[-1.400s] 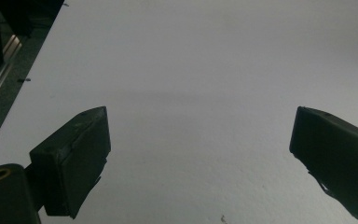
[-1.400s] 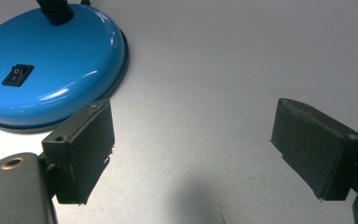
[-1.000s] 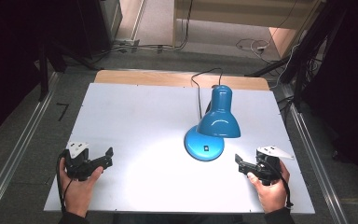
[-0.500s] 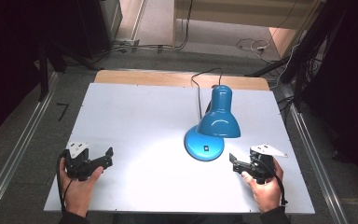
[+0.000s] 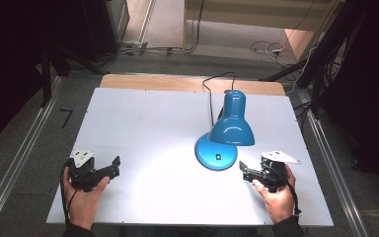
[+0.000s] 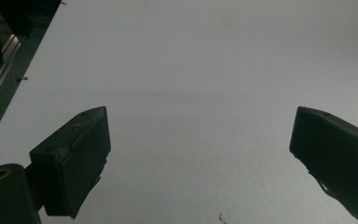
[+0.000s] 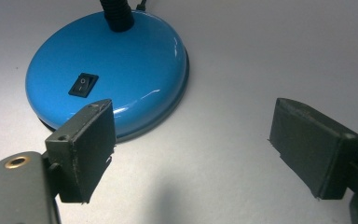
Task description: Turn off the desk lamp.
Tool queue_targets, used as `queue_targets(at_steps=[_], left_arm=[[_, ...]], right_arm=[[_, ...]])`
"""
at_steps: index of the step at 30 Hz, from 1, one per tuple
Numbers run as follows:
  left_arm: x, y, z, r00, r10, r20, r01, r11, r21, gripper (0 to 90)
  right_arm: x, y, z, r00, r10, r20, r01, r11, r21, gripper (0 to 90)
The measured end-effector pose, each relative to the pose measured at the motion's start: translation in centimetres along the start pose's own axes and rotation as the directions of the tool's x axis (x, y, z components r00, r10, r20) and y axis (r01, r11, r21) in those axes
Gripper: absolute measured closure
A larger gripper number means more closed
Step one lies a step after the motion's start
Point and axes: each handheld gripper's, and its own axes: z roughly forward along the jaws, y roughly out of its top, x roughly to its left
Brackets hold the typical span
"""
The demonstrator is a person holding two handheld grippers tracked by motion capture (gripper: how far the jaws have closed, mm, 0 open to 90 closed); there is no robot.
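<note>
We saw a white table (image 5: 143, 128) with a wooden strip along its far edge, standing on grey floor between metal rails. On its right half stood a blue desk lamp (image 5: 229, 126): a round base (image 5: 216, 153) with a black rocker switch (image 7: 83, 85) on top, a black flexible neck (image 7: 116, 14), and a shade (image 5: 233, 123) tilted down toward the table's near side. Its black cord (image 5: 208, 96) ran off over the far edge.

The right gripper (image 5: 249, 173), held in the person's right hand (image 5: 276, 195), lay low at the table's near right, just beside the lamp base. In the right gripper view we found its jaws spread wide with nothing between them; the left jaw overlapped the base's near rim in the picture, and we could not tell whether it touched, while the right jaw stood over bare table well clear of the base.

The left gripper (image 5: 109, 169), in the left hand (image 5: 84, 197), sat at the near left, well apart from the lamp. Its jaws were likewise wide, empty, over bare table surface.
</note>
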Motion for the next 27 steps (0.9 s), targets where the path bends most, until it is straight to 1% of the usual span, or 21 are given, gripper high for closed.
queue_targets(at_steps=[4,12,17,18,20,23,25,27], left_arm=[[0.0,0.0,0.0,1.0000,0.000,0.002,0.000,1.0000,0.001,5.8],[0.0,0.0,0.0,1.0000,0.003,0.004,-0.003,1.0000,0.001,5.8],[0.0,0.0,0.0,1.0000,0.006,0.004,-0.006,1.0000,0.003,5.8],[-0.1,0.0,0.0,1.0000,0.007,0.006,-0.007,1.0000,0.003,5.8],[-0.1,0.0,0.0,0.9999,0.009,0.006,-0.009,1.0000,0.002,5.8],[-0.1,0.0,0.0,0.9999,0.008,0.007,-0.008,1.0000,0.002,5.8],[0.0,0.0,0.0,0.9999,0.006,0.008,-0.006,1.0000,0.002,5.8],[0.0,0.0,0.0,0.9999,0.007,0.010,-0.007,1.0000,0.002,5.8]], right_arm=[[0.3,0.1,0.2,0.9999,0.004,-0.011,-0.004,1.000,0.005,13.5],[1.0,0.4,0.5,0.9997,0.003,-0.026,-0.003,1.000,-0.005,17.8],[1.8,0.6,0.8,0.9994,-0.022,-0.026,0.022,1.000,-0.003,20.7],[1.9,0.6,0.8,0.9991,-0.032,-0.027,0.032,0.999,-0.005,22.0],[2.3,0.6,0.9,0.9993,-0.028,-0.024,0.027,1.000,-0.014,25.1],[2.8,0.7,1.0,0.9992,-0.029,-0.028,0.028,0.999,-0.036,31.2],[3.2,0.7,1.1,0.9993,-0.030,-0.021,0.029,0.999,-0.044,36.3],[3.5,0.7,1.3,0.9990,-0.034,-0.030,0.033,0.998,-0.045,40.6]])
